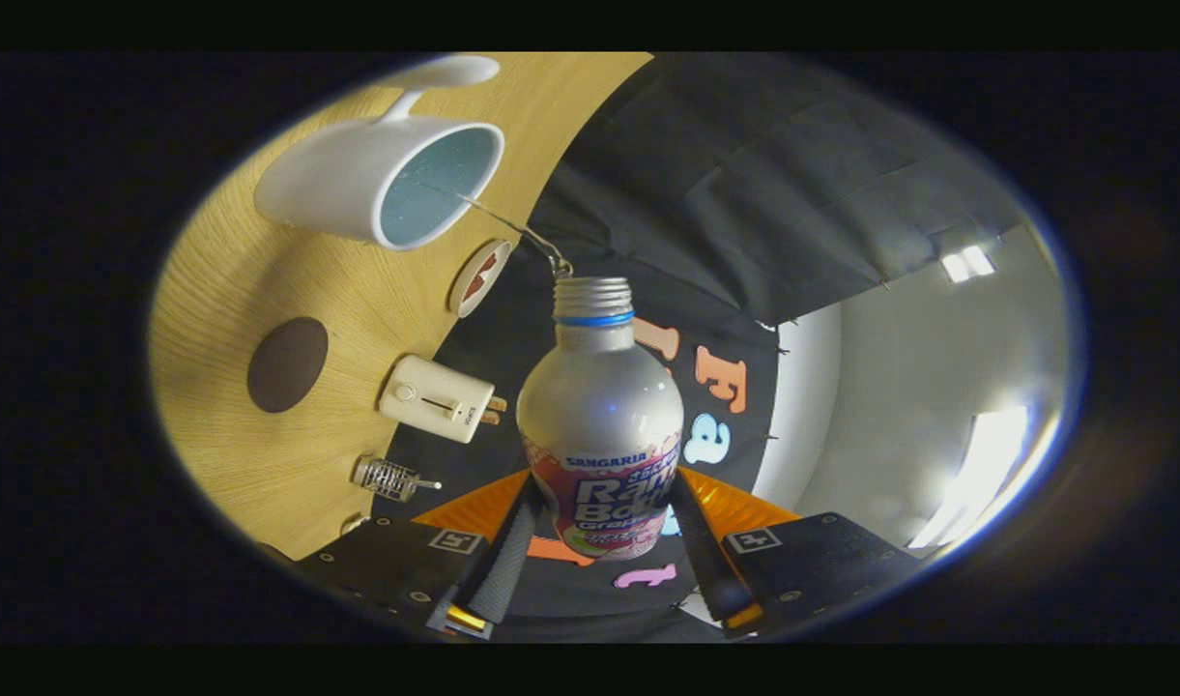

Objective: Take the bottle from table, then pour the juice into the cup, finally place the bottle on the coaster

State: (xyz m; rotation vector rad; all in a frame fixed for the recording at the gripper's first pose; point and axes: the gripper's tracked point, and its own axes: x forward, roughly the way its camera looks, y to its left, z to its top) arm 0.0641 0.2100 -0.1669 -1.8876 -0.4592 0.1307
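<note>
**Two fingers clamp the tipped bottle as juice runs to the cup**

Two fingers of the gripper [599, 541] press on the lower body of the bottle [600, 425], one on each side, so the bottle sits clamped between them. The bottle's open, threaded neck points away from the fingers, with a blue ring just below the thread.

A thin stream of juice [512, 227] leaves the neck and arcs into the mouth of the white cup [358, 179], which stands on the wooden table [232, 290] well beyond the fingertips, to their left. The cup's handle points away from the bottle.

A round coaster [477, 277] with a pale rim lies at the table's edge, between the cup and the bottle's neck. Nearer the left finger lie a dark round mat [287, 364], a cream toaster-like box [437, 398] and a small wire object [388, 477].
</note>
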